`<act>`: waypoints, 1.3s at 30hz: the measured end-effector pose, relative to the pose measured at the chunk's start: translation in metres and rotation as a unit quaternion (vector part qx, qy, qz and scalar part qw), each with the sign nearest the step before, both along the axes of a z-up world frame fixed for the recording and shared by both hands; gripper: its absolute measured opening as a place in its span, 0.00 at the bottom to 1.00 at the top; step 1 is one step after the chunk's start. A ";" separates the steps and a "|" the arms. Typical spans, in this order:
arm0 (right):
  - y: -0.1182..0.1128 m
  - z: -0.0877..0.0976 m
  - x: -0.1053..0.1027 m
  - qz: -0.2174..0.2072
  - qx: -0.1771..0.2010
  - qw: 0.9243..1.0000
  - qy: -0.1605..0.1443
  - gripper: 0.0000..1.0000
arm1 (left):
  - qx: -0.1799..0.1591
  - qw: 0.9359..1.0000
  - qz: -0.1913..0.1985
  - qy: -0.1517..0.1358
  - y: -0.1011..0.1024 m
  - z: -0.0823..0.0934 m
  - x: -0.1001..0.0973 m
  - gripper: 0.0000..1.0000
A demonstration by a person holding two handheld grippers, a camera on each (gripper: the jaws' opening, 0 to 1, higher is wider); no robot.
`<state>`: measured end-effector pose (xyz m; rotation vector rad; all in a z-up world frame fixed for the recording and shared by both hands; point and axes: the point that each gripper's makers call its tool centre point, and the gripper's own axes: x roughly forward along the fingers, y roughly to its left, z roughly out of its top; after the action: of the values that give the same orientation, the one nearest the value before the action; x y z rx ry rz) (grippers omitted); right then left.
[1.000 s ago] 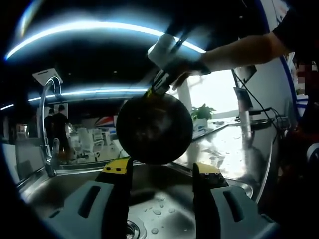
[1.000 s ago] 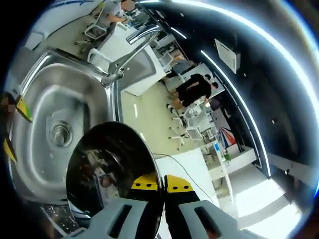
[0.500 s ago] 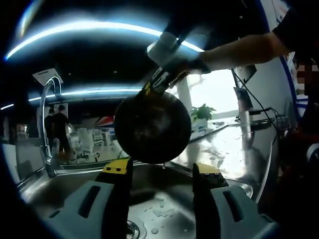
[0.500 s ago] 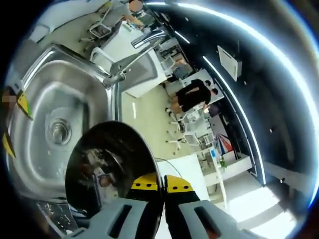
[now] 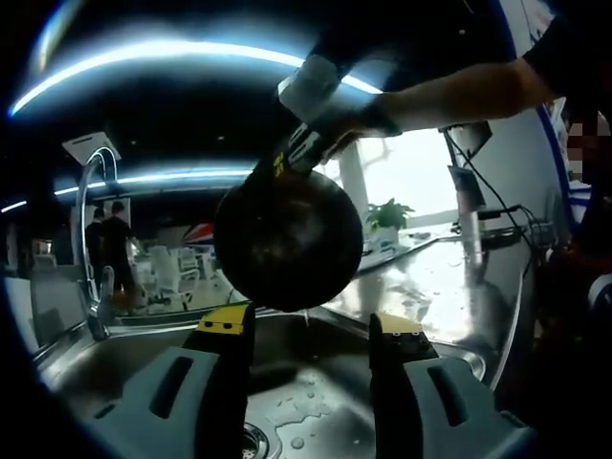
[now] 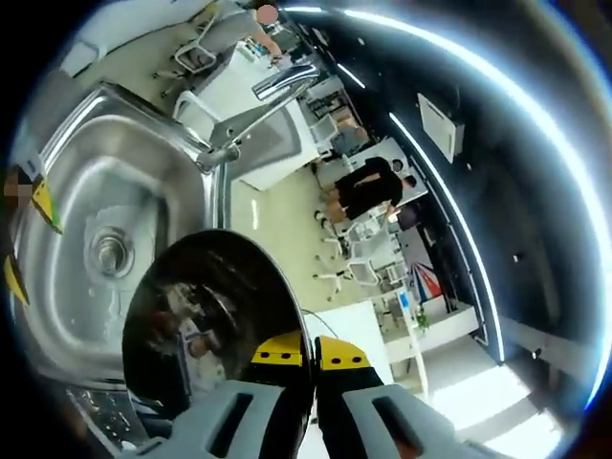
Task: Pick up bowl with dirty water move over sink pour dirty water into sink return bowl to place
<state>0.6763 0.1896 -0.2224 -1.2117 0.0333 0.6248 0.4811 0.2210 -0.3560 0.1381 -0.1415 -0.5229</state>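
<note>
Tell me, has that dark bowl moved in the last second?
Yes. In the left gripper view the bowl shifted slightly up and toward the faucet, tipped over the sink.

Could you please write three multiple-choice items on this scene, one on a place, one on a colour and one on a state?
1. Where is the bowl?
A. Held over the sink
B. Standing on a chair
C. Resting on the floor

2. What colour are the tips of the left gripper?
A. Red
B. Yellow
C. White

3. How does the right gripper stand?
A. Wide open, holding nothing
B. Shut on the tap
C. Shut on the bowl's rim

Answers: 1 A, the tipped bowl hangs above the steel basin and its drain. 2 B, both fingers end in yellow pads. 3 C, its fingers pinch the bowl's edge in the right gripper view.
</note>
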 end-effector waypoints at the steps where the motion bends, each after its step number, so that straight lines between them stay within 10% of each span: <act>1: 0.000 0.000 0.000 0.000 0.000 1.000 0.000 0.00 | -0.003 1.000 -0.001 -0.001 0.000 0.001 0.000 0.46; 39: 0.016 0.005 -0.017 0.054 -0.096 0.988 -0.104 0.00 | -0.004 1.000 -0.005 0.000 0.000 0.000 -0.001 0.46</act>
<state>0.6590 0.2057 -0.2171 -1.4685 -0.1519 0.5958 0.4805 0.2207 -0.3560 0.1307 -0.1449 -0.5329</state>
